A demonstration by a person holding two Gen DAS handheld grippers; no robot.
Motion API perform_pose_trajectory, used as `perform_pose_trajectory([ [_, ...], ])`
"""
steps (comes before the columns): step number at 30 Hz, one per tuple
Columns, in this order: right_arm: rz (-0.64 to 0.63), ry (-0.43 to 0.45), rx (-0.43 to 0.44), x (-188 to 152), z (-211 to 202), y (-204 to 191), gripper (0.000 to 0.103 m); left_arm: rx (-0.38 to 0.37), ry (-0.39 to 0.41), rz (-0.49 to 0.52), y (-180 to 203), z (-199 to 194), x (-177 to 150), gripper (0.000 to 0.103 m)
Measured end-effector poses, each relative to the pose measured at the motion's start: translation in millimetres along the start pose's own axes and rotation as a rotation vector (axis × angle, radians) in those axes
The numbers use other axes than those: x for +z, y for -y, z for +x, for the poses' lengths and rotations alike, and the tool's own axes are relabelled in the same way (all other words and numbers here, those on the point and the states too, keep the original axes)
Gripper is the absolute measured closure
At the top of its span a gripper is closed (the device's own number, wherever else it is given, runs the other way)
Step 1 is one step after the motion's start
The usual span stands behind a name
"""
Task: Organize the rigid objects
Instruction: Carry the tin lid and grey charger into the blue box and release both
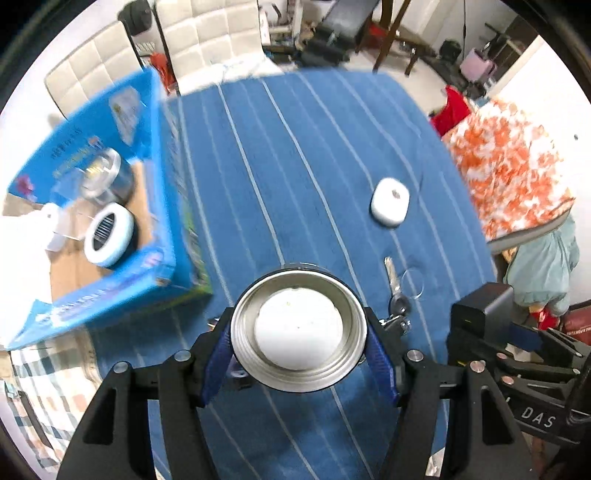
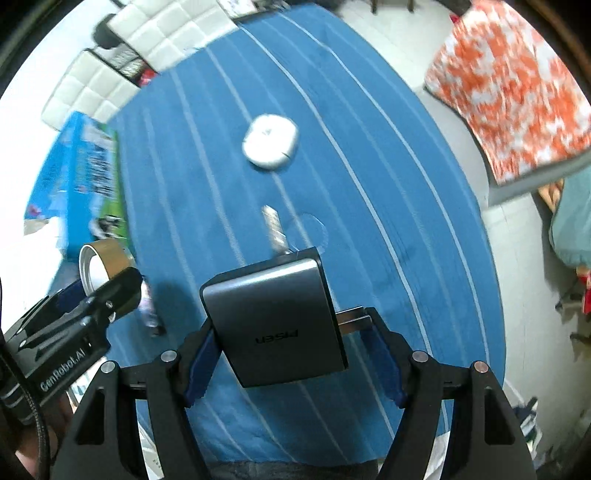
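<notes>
Where white chairs (image 1: 207,33) stand, striped tablecloth (image 1: 295,155) spreads.

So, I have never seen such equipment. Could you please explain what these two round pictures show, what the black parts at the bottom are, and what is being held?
Each picture comes from a wide-angle camera mounted on a hand-held gripper, a two-fingered clamp that a person carries, one per hand. The black parts are the clamp's fingers.

In the left camera's view, the left gripper holds a round metal lid. In the right camera's view, the right gripper holds a grey charger with plug prongs.

Below them is a table with a blue striped cloth. On it lie a white case, a key and a blue cardboard box already holding a few items.
</notes>
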State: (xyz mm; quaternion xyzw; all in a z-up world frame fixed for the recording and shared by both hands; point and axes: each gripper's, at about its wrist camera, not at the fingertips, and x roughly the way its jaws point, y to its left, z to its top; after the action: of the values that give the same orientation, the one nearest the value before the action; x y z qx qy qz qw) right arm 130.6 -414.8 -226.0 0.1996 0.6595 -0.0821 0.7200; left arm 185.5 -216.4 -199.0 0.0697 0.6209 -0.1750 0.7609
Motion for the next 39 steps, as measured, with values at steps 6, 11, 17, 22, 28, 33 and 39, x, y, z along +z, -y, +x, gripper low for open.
perform_pose_trajectory([
  [6, -0.094, 0.068, 0.051, 7.2, -39.9, -53.6, 0.028, 0.017, 0.094, -0.056, -48.9, -42.2, 6.5, 0.041],
  [11, -0.189, 0.089, 0.112, 8.9, -55.3, -113.7, 0.028, 0.061, 0.161, -0.147, -98.2, -74.1, 0.4, 0.041],
  [17, -0.309, 0.093, 0.139, 5.6, -50.5, -205.4, 0.028, 0.078, 0.172, -0.284, -185.2, -87.6, -14.1, 0.04],
  [22, -0.4, 0.071, 0.131, 7.9, -19.1, -277.8, 0.028, 0.069, 0.116, -0.389, -259.9, -65.5, -16.9, 0.04],
  [28, -0.478, 0.007, 0.128, 13.9, 39.3, -346.6, 0.028, 0.046, 0.018, -0.444, -316.3, -21.9, -10.9, 0.041],
  [33, -0.502, -0.061, 0.14, 21.5, 87.7, -370.8, 0.028, 0.008, -0.053, -0.474, -348.8, 10.2, 0.1, 0.041],
  [39, -0.515, -0.153, 0.209, 22.9, 131.4, -382.3, 0.028, -0.021, -0.118, -0.441, -356.0, 35.2, 13.5, 0.04],
])
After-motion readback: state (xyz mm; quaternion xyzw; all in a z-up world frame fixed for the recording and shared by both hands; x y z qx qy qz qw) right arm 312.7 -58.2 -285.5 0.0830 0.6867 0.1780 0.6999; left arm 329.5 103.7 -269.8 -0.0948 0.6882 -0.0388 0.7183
